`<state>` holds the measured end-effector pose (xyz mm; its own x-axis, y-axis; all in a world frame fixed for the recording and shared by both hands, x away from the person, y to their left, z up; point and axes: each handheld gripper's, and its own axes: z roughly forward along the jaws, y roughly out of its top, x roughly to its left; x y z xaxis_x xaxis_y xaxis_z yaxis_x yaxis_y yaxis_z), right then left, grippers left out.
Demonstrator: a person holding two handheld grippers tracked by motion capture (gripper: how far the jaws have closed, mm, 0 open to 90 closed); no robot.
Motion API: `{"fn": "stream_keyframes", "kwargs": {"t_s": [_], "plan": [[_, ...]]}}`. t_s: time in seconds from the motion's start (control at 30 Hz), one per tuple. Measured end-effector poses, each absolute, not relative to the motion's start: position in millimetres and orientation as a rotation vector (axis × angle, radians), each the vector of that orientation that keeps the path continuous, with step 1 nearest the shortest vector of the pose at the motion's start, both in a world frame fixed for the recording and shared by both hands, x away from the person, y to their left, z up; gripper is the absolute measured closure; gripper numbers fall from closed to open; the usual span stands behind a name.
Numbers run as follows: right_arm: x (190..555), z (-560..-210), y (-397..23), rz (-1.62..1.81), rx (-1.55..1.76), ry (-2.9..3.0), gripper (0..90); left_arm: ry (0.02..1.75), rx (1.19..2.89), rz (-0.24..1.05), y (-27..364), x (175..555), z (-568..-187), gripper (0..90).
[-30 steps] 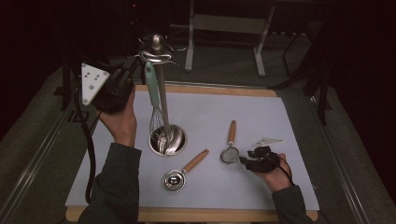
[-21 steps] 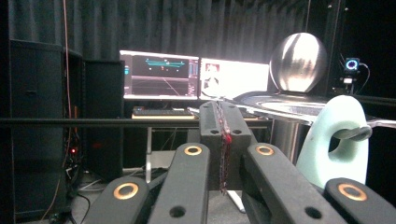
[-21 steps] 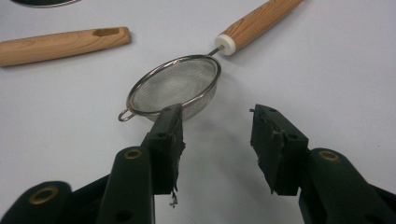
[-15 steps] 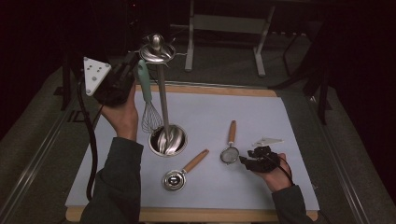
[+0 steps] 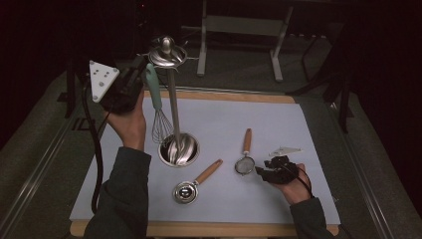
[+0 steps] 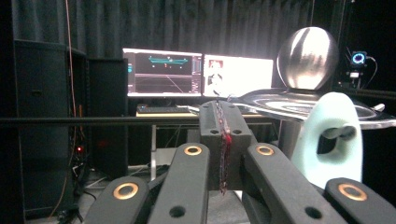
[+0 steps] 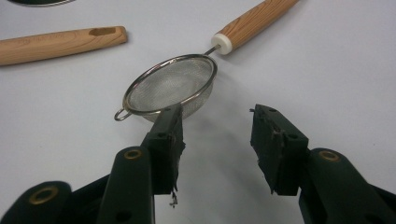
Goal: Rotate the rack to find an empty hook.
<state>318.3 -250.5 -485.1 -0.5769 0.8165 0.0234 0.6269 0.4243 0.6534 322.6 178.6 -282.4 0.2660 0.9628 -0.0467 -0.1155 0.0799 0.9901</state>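
Just beside right gripper — strainer, untouched

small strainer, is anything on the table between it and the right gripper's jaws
Nothing visible does. The right gripper rests on the table with its jaws open, and the small strainer lies just ahead of them, its mesh bowl right by one jaw tip.

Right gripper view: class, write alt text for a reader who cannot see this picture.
The right gripper, jaws open, hovers low over a pale table mat just short of a small mesh strainer with a wooden handle. A second wooden handle lies at upper left.
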Motion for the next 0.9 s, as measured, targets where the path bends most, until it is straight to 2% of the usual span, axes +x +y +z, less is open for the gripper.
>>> {"fn": "stream_keyframes", "kwargs": {"t_s": [0.53, 0.9], "plan": [[318, -485, -251, 0.895, 1.247, 2.387, 53.5, 0.976, 1.296, 1.012, 195, 317, -298, 89.2], [319, -484, -252, 0.900, 1.248, 2.377, 53.4, 1.034, 1.390, 1.001, 214, 303, -339, 87.8]]}}
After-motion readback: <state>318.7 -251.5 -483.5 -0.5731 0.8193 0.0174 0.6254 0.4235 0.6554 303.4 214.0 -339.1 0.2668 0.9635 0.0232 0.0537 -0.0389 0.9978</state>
